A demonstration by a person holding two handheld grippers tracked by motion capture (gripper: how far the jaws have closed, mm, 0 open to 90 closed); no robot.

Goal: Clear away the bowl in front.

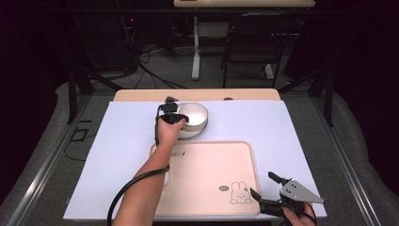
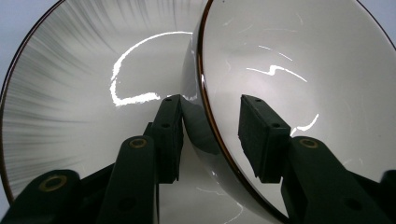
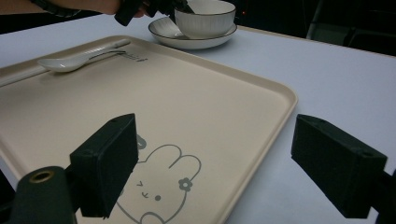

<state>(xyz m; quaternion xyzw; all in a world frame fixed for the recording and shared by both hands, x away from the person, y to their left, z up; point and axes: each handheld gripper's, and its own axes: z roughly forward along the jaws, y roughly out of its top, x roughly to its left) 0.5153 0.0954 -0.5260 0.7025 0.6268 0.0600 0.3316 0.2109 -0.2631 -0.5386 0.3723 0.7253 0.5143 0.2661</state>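
The right gripper (image 1: pixel 269 188), lower right, waits wide apart. The left gripper (image 2: pixel 210 135) straddles the bowl (image 2: pixel 299 70) rim, not yet clamped; squeeze gently and lift straight.

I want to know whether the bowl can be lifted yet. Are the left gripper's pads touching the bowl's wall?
Cannot tell. In the left gripper view the left gripper straddles the bowl rim; the outer pad looks against the wall, the inner pad stands off.

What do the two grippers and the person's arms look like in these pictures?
Both grippers are black with two jaws that end in thick, blocky black pads. The left gripper trails a black cable along a bare forearm with no sleeve. The right gripper carries a grey three-cornered plate with small holes on top. Brass-coloured rivets sit at the jaw joints. A dark band shows at the right wrist.
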